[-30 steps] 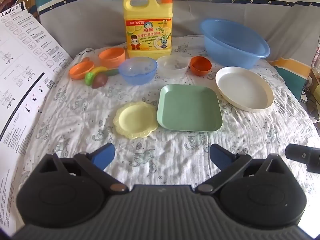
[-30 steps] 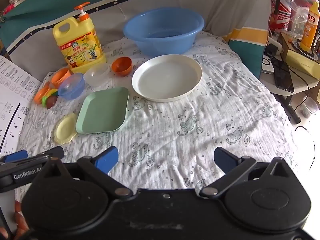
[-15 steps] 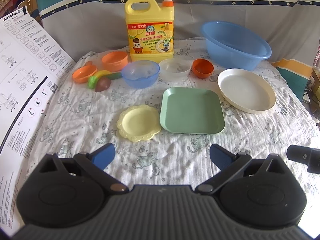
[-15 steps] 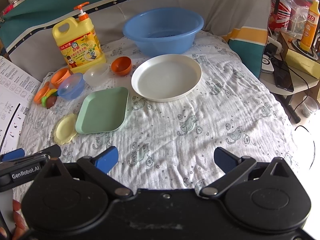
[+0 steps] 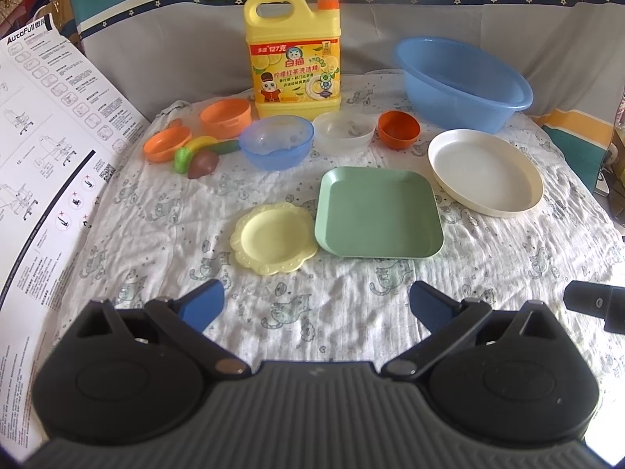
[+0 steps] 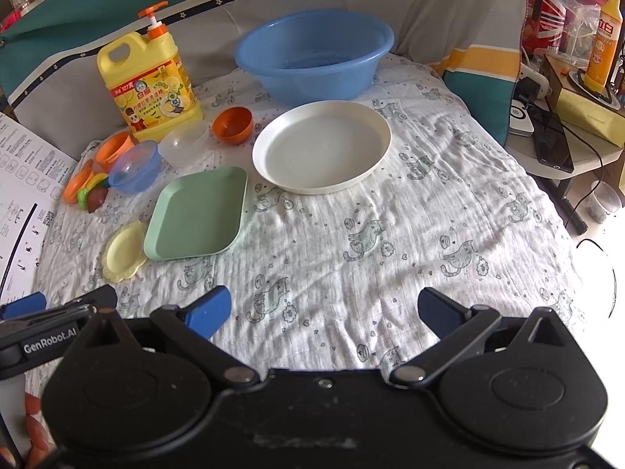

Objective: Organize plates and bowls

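Moved: left gripper [image 5: 316, 299] edged slightly toward the dishes, right gripper [image 6: 324, 306] barely shifted | fingers: both spread wide, holding nothing | ahead, untouched on the cloth [image 5: 156, 215]: three plates, yellow plate [image 5: 273, 238] nearest, green plate [image 5: 379, 213], white plate [image 5: 484, 172] | behind: five small bowls, one blue basin [image 5: 461, 82]

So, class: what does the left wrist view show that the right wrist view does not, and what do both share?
Only the left wrist view shows the whole yellow scalloped plate unobstructed. Only the right wrist view shows the side table with an orange bottle. Both share the green square plate, white round plate, blue basin and detergent jug.
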{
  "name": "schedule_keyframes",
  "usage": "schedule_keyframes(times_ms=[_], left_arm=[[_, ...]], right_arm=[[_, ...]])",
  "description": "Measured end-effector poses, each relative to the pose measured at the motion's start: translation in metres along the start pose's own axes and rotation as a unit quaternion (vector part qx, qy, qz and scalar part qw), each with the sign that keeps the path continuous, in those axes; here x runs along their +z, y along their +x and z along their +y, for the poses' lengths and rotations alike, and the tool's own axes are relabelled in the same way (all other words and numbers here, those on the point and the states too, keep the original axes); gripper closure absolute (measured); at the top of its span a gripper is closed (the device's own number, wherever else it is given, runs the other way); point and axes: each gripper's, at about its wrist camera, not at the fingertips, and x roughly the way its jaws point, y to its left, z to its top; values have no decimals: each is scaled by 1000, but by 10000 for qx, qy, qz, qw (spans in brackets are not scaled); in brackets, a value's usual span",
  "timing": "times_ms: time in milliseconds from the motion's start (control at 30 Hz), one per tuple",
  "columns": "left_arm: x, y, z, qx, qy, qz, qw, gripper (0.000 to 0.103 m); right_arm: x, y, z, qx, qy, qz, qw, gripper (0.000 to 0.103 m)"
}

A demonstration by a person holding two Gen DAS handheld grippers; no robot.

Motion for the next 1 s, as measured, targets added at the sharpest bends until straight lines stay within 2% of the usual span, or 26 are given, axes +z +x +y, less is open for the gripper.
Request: schedule_keyframes(times_ms=[1000], left_arm=[[-4, 15, -6, 77, 115, 155, 9998, 0]], right_arm=[[-2, 15, -4, 17, 120, 215, 9997, 0]])
